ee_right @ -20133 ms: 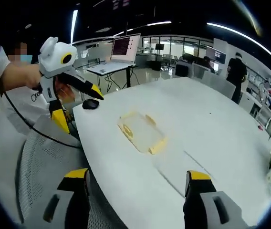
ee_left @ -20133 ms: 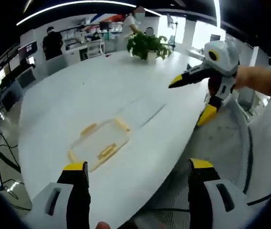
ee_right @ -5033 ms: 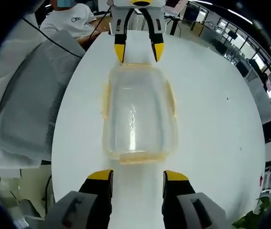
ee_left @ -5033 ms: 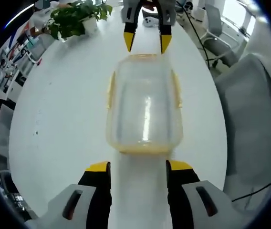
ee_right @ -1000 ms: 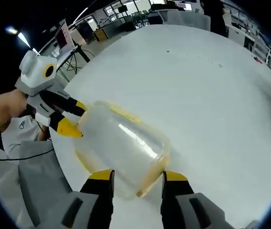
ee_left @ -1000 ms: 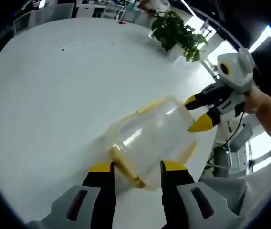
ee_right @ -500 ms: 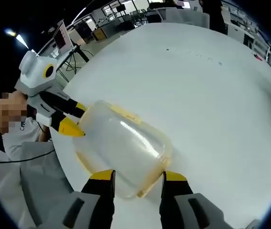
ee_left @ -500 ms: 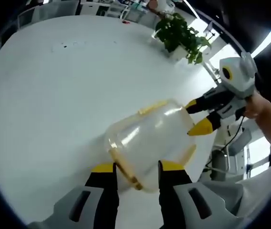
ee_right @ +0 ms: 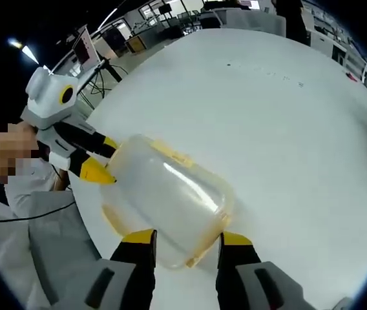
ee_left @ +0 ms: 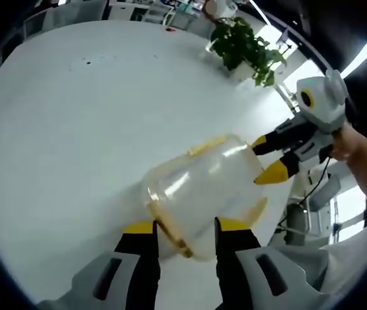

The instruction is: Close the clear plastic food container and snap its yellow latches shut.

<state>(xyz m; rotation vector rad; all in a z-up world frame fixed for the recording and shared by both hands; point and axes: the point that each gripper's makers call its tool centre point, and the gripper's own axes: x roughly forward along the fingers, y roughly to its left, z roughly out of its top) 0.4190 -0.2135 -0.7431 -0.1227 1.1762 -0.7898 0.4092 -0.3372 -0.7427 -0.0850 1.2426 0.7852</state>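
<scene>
Two grippers are set at opposite ends of the clear plastic food container point(ee_left: 203, 187), which is seen on the white bench point(ee_left: 73, 123) close to its near edge, and possibly raised a little off it; that cannot be settled from these views. In the left gripper view the left gripper point(ee_left: 183, 227) is placed with its jaws a small way apart either side of the near yellow latch point(ee_left: 169, 234), the yellow tips just beside the container's end wall, while the right gripper point(ee_left: 269, 157) is seen at the far end with its jaws parted across that end. In the right gripper view the same is shown mirrored: the right gripper point(ee_right: 187, 237) straddling its end of the container point(ee_right: 164, 206), and the left gripper point(ee_right: 103, 158) reaching in from the far side. The lid appears to be seated already, so the latching step is judged to be in hand. A yellow latch point(ee_left: 207, 144) on the long side looks folded flat; whether the end latches are clicked home cannot be told. Next, a firm squeeze or press of each end latch against the wall is called for, with the container steadied from the opposite end. Nothing is seen inside the container. A potted plant point(ee_left: 245, 42) is noted at the far side of the bench.
</scene>
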